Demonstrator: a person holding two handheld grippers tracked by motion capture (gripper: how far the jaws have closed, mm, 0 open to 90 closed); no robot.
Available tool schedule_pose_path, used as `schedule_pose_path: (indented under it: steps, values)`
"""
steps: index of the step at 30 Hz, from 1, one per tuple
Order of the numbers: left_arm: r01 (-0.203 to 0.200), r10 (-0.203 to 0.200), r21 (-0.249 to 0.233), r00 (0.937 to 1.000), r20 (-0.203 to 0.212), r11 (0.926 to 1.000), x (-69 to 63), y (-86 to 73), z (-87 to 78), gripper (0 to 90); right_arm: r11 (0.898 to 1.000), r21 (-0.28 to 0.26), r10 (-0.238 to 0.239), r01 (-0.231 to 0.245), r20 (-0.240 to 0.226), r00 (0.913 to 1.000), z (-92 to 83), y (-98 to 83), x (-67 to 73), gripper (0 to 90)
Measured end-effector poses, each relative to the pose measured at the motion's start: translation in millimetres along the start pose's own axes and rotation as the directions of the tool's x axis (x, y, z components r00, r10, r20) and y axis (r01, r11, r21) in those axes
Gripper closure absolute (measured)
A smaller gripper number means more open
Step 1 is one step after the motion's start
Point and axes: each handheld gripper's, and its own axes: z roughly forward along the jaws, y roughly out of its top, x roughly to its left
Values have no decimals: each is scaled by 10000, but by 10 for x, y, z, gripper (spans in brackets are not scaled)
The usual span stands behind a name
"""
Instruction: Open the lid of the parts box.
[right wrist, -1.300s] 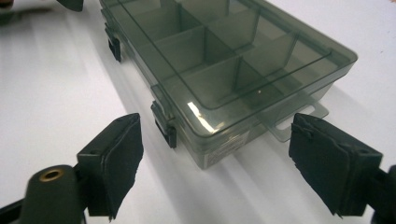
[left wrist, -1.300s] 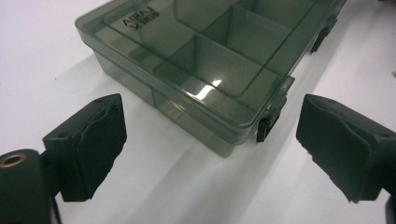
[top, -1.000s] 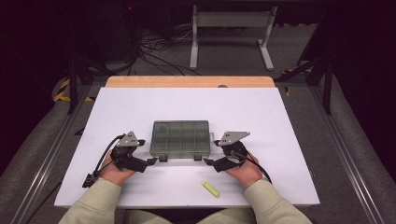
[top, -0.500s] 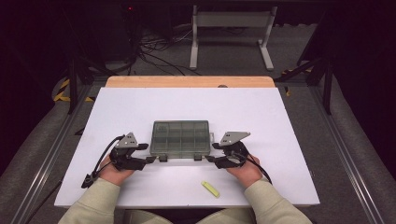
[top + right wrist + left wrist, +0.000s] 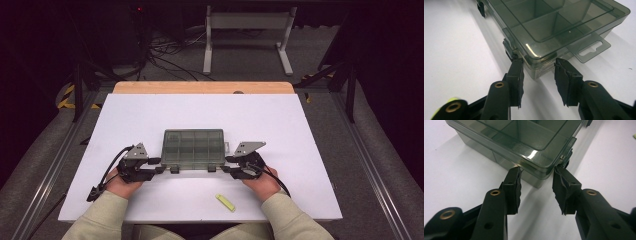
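A smoky see-through organizer box (image 5: 192,147) with several compartments lies lid-closed in the middle of the white table (image 5: 300,130). My left gripper (image 5: 161,166) is at its near left corner, my right gripper (image 5: 226,165) at its near right corner. In the left gripper view the box corner (image 5: 537,176) sits between the jaws of the left gripper (image 5: 537,170), and both pad tips touch the lid rim. The right gripper (image 5: 537,61) holds the other corner (image 5: 536,70) the same way, one pad against a black latch (image 5: 510,52). Both pairs of jaws have just been closing onto these corners.
A small yellow-green stick (image 5: 225,202) lies on the table near the front edge, between the person's forearms. A hang tab (image 5: 590,47) juts from the box's right end. A wooden strip (image 5: 200,87) borders the far side, with stands and cables on the floor beyond.
Both pairs of jaws have narrowed onto the box's near corners. The hands and the box have stayed where they were.
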Motion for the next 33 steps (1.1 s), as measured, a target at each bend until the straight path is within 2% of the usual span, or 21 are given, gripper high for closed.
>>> schedule_pose_path:
  steps: [13,21,22,33]
  values:
    - [-81,81,30,10000,-27,10000,-6,7,-7,621,10000,-36,0,0,-36,10000,-8,1,-3,622]
    - [-65,66,-99,9999,78,9999,-5,12,-38,673,9998,-173,18,-19,-75,10000,-48,16,-3,682]
    - [-28,34,-362,9999,166,9993,-7,16,-73,709,9996,-295,37,-40,-108,9999,-67,19,-6,724]
    - [-47,75,-1065,9996,258,9943,10,35,-148,844,9946,-1016,197,-227,-305,9993,-134,60,-6,853]
